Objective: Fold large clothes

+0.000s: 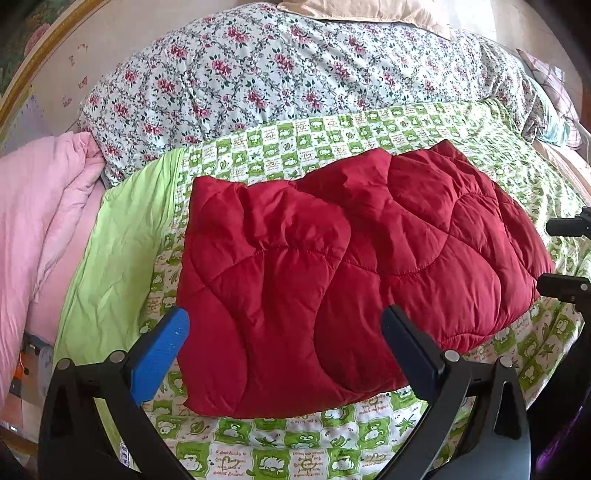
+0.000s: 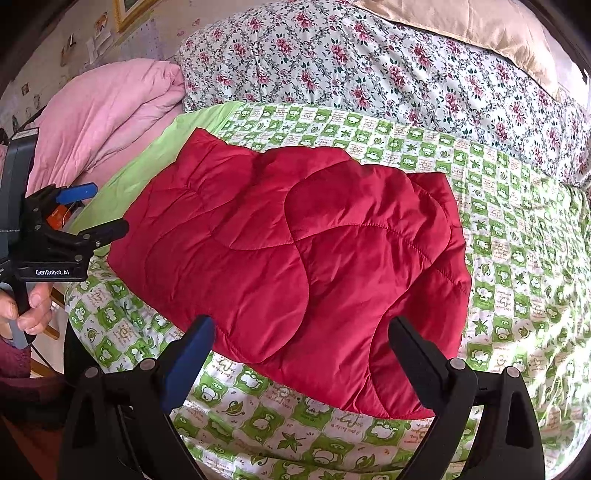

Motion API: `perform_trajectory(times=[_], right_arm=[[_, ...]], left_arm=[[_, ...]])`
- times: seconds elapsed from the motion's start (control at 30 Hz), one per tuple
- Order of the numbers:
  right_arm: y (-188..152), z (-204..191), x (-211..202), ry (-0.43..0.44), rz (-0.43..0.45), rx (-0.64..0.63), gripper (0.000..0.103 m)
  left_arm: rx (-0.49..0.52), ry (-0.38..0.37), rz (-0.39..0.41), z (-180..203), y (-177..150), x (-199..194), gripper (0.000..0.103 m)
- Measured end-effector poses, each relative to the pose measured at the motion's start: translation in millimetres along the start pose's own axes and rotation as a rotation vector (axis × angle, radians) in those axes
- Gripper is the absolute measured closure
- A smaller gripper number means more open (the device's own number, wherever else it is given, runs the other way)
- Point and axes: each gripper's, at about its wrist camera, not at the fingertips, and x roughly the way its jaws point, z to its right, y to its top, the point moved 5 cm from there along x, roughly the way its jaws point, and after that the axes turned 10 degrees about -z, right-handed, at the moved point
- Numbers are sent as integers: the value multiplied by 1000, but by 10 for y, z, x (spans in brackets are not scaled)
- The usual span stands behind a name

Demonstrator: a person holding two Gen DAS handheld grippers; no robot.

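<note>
A red quilted jacket point(image 1: 351, 266) lies folded into a thick rectangle on the green-and-white checked bedspread point(image 1: 295, 446); the right wrist view shows the same jacket point(image 2: 295, 258) from the other side. My left gripper point(image 1: 286, 332) hovers over the jacket's near edge, jaws wide open and holding nothing. My right gripper point(image 2: 301, 343) is likewise open above the near edge, nothing between its fingers. The left gripper point(image 2: 99, 210) also shows at the left of the right wrist view, held by a hand point(image 2: 33, 310). The right gripper's fingers point(image 1: 569, 258) poke in at the right edge of the left wrist view.
A floral quilt point(image 1: 277, 74) is piled behind the bedspread, with a tan pillow point(image 1: 369, 11) on top. A pink blanket point(image 1: 40, 206) is heaped at the left. A plain green sheet border point(image 1: 122, 240) runs along the left side. A wall with stickers point(image 2: 74, 44) stands beyond.
</note>
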Motion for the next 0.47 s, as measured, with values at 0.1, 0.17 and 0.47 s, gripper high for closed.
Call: perform_trajectory(times=[0.1,0.17,0.47], right_arm=[[14,30,44,-1,-7,8,7],[23,54,76,1,-11,13,7],[53,101,159,13,-25,24,7]], left_arm=[[-1,-4,-8,2,11,41,0],[3,-6,-11,15,23,65,0],[8,-21,-19,22,35,122,0]])
